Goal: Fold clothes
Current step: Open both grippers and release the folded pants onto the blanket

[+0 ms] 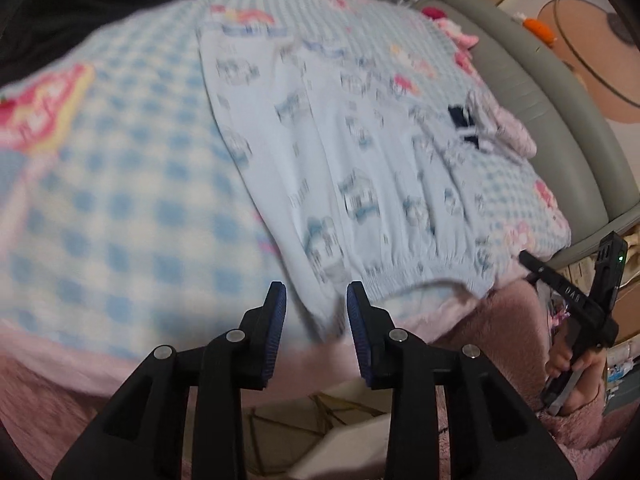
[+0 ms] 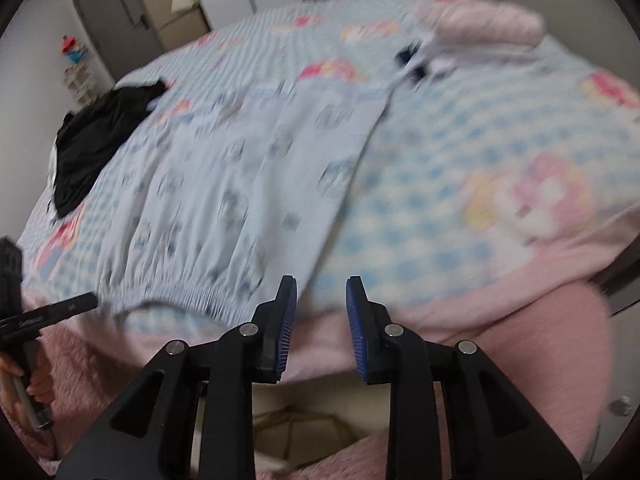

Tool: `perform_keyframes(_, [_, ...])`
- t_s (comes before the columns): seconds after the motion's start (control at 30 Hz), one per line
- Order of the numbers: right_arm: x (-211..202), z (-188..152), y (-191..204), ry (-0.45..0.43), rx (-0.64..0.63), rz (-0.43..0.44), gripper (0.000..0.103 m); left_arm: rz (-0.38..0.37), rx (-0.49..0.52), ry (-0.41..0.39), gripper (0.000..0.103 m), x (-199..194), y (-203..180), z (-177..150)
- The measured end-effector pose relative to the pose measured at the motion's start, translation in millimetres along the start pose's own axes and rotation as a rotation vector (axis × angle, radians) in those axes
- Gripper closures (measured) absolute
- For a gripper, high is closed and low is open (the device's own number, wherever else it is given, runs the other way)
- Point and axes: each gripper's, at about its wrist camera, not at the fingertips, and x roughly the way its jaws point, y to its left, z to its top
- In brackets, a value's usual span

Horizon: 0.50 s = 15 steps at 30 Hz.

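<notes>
Light blue printed pants (image 1: 352,168) lie flat on the blue checked bed cover (image 1: 120,184), their elastic waistband at the near bed edge. They also show in the right wrist view (image 2: 224,176). My left gripper (image 1: 316,300) is open and empty, its jaws on either side of the waistband's left corner, just above the cloth. My right gripper (image 2: 320,292) is open and empty at the waistband's right corner. The right gripper also shows in the left wrist view (image 1: 532,264), and the left one in the right wrist view (image 2: 80,304). Both views are blurred.
A black garment (image 2: 96,136) lies on the bed to the left. A folded pale pink and white garment (image 2: 484,24) with a dark bow lies at the far right. A pink fluffy blanket (image 2: 540,340) hangs over the near bed edge. A grey headboard (image 1: 532,80) runs along the right.
</notes>
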Motion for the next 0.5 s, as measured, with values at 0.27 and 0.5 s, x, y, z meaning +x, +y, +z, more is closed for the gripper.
perform_keyframes(0.27, [15,99,53,-0.074,-0.215,0.16,0.077,0.136,0.004,-0.135,0.07,1,40,102])
perform_keyframes(0.5, [125,180,140,0.025,-0.344,0.177,0.076,0.11,-0.077,-0.191,0.07,32,83,184])
